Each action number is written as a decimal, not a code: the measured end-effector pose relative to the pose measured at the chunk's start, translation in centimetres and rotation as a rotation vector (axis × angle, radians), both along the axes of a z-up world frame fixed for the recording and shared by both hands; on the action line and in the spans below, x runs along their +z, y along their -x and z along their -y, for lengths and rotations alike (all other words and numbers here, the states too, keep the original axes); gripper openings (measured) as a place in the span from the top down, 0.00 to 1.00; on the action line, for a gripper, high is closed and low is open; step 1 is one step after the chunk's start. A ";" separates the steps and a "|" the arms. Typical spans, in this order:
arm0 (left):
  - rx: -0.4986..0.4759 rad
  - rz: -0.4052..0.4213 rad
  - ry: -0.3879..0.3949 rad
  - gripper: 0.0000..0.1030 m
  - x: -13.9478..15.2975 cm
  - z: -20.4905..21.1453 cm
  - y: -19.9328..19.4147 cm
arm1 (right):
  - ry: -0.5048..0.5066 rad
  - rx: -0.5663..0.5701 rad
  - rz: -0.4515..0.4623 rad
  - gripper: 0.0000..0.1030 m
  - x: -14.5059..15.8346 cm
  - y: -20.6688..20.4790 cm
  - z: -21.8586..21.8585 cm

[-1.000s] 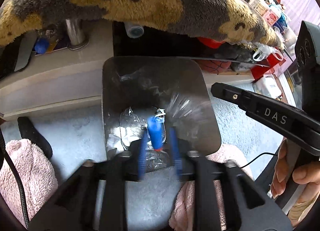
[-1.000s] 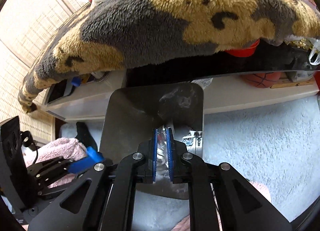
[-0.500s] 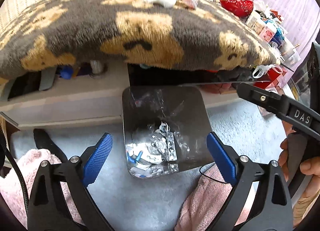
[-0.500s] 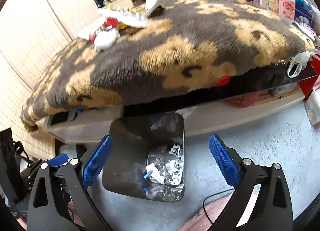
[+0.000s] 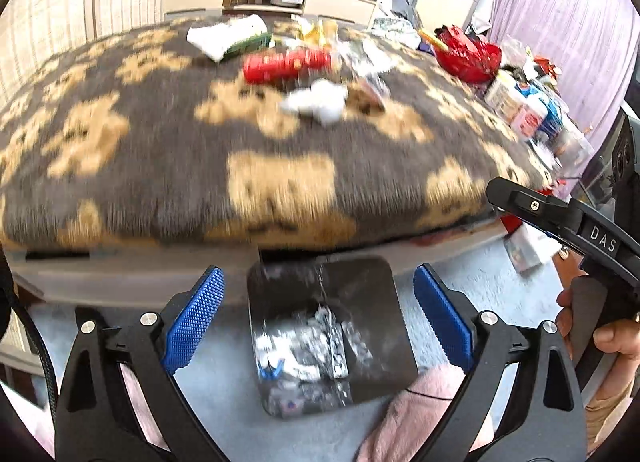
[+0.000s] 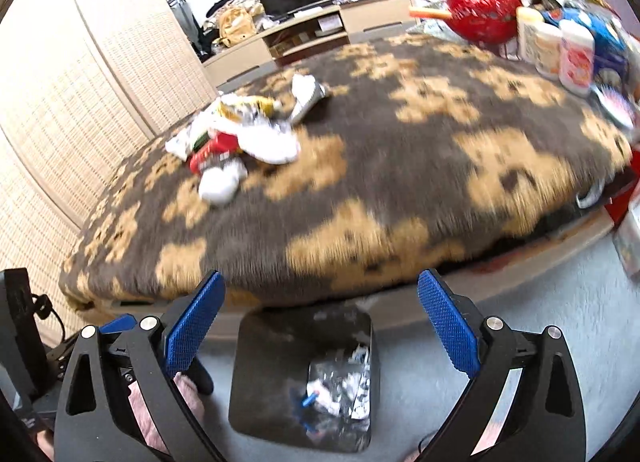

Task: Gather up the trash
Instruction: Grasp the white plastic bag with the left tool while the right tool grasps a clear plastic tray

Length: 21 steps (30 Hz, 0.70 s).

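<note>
A dark bin (image 5: 384,302) (image 6: 260,366) stands on the grey carpet at the foot of a low table. Crumpled foil, white scraps and a small blue piece lie in its bottom. My left gripper (image 5: 318,322) hangs above the bin, open, nothing between its blue pads. My right gripper (image 6: 322,330) is open and empty too, also above the bin. On the table's brown and tan bear-pattern blanket (image 5: 168,165) (image 6: 400,181) lies more trash (image 5: 296,57) (image 6: 236,137): a red packet, white crumpled paper and wrappers. My right gripper's body shows at the right of the left wrist view.
Bottles and boxes (image 6: 568,49) and a red bag (image 5: 468,49) crowd the table's right end. A TV stand (image 6: 312,29) is behind. Pink fabric (image 5: 408,418) lies by the bin. A hand (image 5: 616,338) holds the right tool's grip. A woven screen (image 6: 80,81) runs along the left.
Both grippers opened wide and dropped their pieces into the bin. Both then rose and tilted up, so the table top with its trash has come into view.
</note>
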State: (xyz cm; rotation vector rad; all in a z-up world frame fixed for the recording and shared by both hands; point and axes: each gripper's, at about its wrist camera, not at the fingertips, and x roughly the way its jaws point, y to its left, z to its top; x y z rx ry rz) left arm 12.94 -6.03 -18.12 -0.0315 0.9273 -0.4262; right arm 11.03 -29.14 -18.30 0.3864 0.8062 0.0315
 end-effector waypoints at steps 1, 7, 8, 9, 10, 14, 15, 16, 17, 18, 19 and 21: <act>0.000 0.005 -0.002 0.12 0.2 0.2 -0.6 | 0.005 0.002 0.006 0.05 0.2 -0.6 0.1; 0.008 0.020 -0.019 0.13 0.9 1.1 -5.3 | 0.037 0.018 0.034 0.05 1.4 -5.8 0.1; 0.010 0.017 -0.018 0.13 0.9 1.2 -6.3 | 0.045 0.022 0.035 0.05 1.5 -6.7 -0.1; 0.011 0.016 -0.018 0.14 0.8 1.4 -7.0 | 0.051 0.030 0.034 0.05 1.5 -7.5 -0.3; 0.009 0.015 -0.019 0.16 0.8 1.5 -7.3 | 0.054 0.037 0.034 0.05 1.5 -8.0 -0.4; -0.004 -0.001 -0.031 0.20 0.3 2.2 -9.3 | 0.060 0.087 0.014 0.07 0.8 -10.9 -1.8; -0.008 -0.004 -0.034 0.20 0.2 2.3 -9.6 | 0.059 0.095 0.007 0.10 0.7 -11.3 -2.1; -0.014 -0.006 -0.036 0.21 0.1 2.5 -9.9 | 0.059 0.104 0.000 0.12 0.4 -11.7 -2.3; -0.017 -0.003 -0.039 0.21 0.2 2.5 -10.1 | 0.064 0.115 -0.006 0.12 0.2 -12.3 -2.7; -0.019 0.001 -0.042 0.21 0.2 2.6 -10.2 | 0.069 0.122 -0.007 0.13 0.0 -12.7 -2.9; -0.021 0.003 -0.044 0.21 0.2 2.6 -10.5 | 0.073 0.127 -0.004 0.13 0.0 -12.9 -3.2; -0.023 0.003 -0.042 0.21 0.2 2.6 -11.0 | 0.089 0.140 0.000 0.13 -0.2 -13.6 -3.7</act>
